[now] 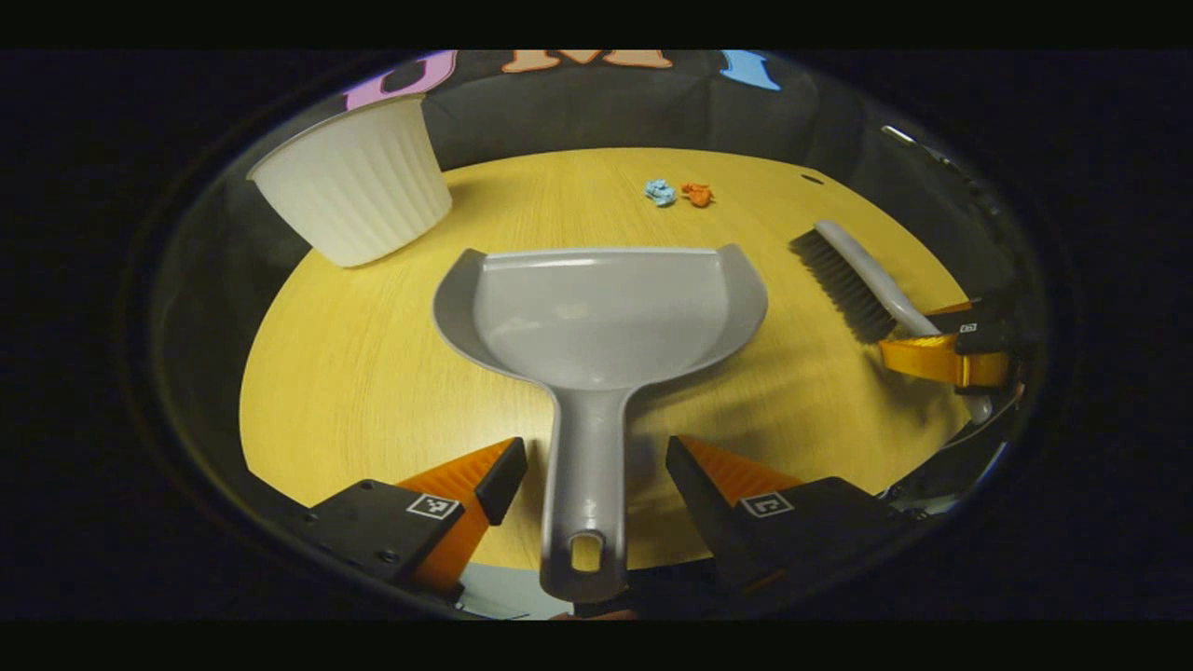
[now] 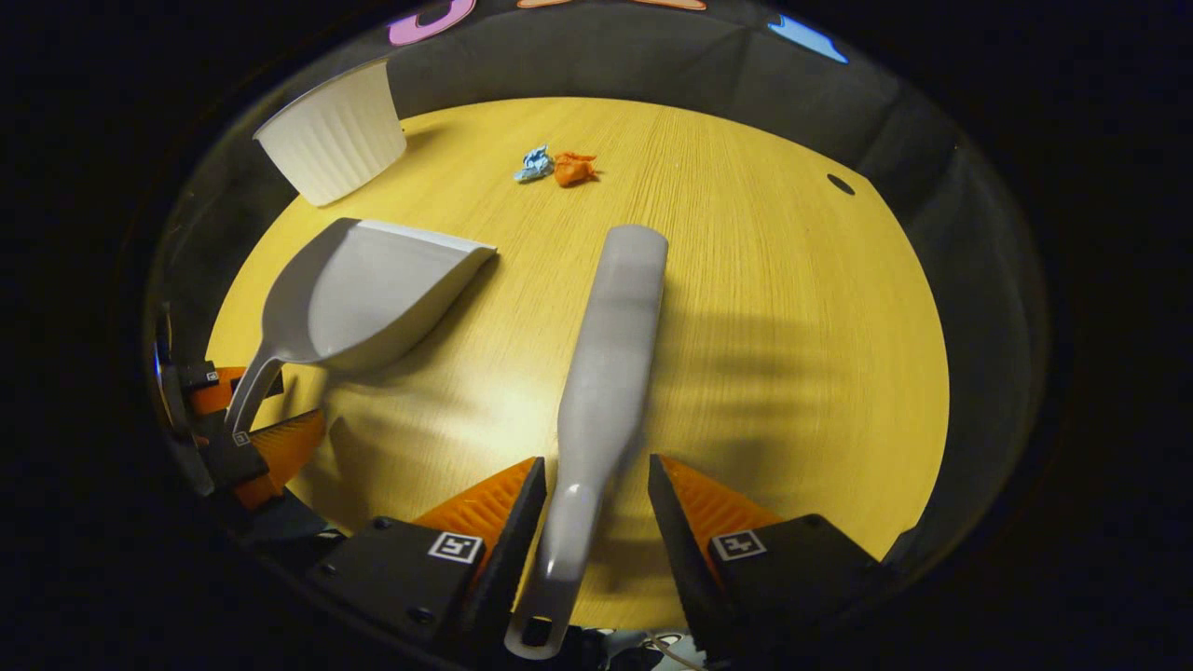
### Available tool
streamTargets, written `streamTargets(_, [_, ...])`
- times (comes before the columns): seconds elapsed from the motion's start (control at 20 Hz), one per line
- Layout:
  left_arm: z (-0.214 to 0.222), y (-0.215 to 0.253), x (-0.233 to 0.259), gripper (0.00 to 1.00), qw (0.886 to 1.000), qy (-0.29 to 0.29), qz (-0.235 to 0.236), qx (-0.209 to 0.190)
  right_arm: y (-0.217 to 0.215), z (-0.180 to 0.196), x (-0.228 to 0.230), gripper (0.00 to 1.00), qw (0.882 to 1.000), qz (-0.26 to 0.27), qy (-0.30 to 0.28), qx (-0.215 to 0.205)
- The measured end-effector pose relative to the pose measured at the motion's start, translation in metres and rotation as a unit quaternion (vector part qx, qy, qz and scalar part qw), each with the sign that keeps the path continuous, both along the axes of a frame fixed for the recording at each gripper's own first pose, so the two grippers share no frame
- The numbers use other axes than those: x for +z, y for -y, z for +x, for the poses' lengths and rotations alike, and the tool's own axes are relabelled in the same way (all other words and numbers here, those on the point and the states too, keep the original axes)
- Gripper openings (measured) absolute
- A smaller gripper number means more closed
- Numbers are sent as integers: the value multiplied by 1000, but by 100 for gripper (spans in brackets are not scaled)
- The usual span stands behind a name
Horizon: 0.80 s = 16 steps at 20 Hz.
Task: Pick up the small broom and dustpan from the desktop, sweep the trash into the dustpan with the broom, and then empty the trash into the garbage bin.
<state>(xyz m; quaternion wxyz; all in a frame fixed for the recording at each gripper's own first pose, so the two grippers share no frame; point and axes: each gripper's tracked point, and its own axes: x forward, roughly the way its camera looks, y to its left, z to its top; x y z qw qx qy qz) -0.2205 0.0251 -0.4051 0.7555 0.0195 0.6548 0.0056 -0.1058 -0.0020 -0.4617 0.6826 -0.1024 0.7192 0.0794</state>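
Two tools, two grippers, and both are lined up for the pick; the left gripper (image 1: 596,475) has its fingers spread wide either side of the dustpan (image 1: 601,317) handle, with clear gaps on both sides, so nothing is clamped yet; the handle runs straight back between the fingers, which looks like deliberate centring before the squeeze. The pan itself sits flat on the tabletop (image 1: 354,373) with its mouth pointing away toward the trash, a sensible heading for the sweep to come.

Over on the right, the right gripper (image 2: 587,485) straddles the broom (image 2: 610,345) handle; its fingers stand apart too, the left one close against the handle and the right one with a visible gap, so I'd call that parted and not yet gripping. From the left gripper view the broom lies bristles-down on the wood, bristle edge facing the dustpan.

Far across the tabletop lie the targets: a blue scrap (image 1: 660,192) and an orange scrap (image 1: 697,194), touching or nearly so, well apart from both tools. The white ribbed garbage bin (image 1: 359,182) stands at the far left edge, mouth up, just beyond the pan's corner; handy for the final tip-out.

My read: pick-up stage, barely begun; next call is closing both sets of fingers squarely, since a round handle could roll if pinched off-centre.
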Motion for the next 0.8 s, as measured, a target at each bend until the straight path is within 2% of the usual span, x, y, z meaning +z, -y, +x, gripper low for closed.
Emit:
streamTargets(0.05, [-1,3,0,93,1000,-3,-8,-3,1,2,-2,69,1000,-4,-1,0])
streamTargets(0.1, [2,4,-2,90,1000,-1,-14,-4,6,1,-4,51,1000,-12,-1,0])
streamTargets(0.15, [1,5,-1,83,1000,-6,-17,-2,3,0,-4,32,1000,-1,-10,1])
streamTargets(0.2, [4,5,0,60,1000,-3,-15,0,2,-2,-2,28,1000,2,-22,3])
streamTargets(0.3, [1,3,-3,30,1000,-16,-18,-2,1,-1,-1,24,999,15,-29,19])
streamTargets(0.35, [0,2,-2,31,1000,-23,-19,-9,0,0,-1,24,999,21,-31,22])
streamTargets(0.45, [4,0,0,26,999,-16,-19,-22,3,6,-3,18,999,24,-14,21])
streamTargets(0.55, [15,-6,5,26,999,-3,-18,-38,1,10,-1,12,999,35,-3,15])
streamTargets(0.65, [36,-7,5,24,998,15,-24,-53,4,29,1,12,999,40,22,7])
streamTargets(0.8, [71,-11,1,27,994,29,-27,-104,13,71,4,12,998,36,45,-2])
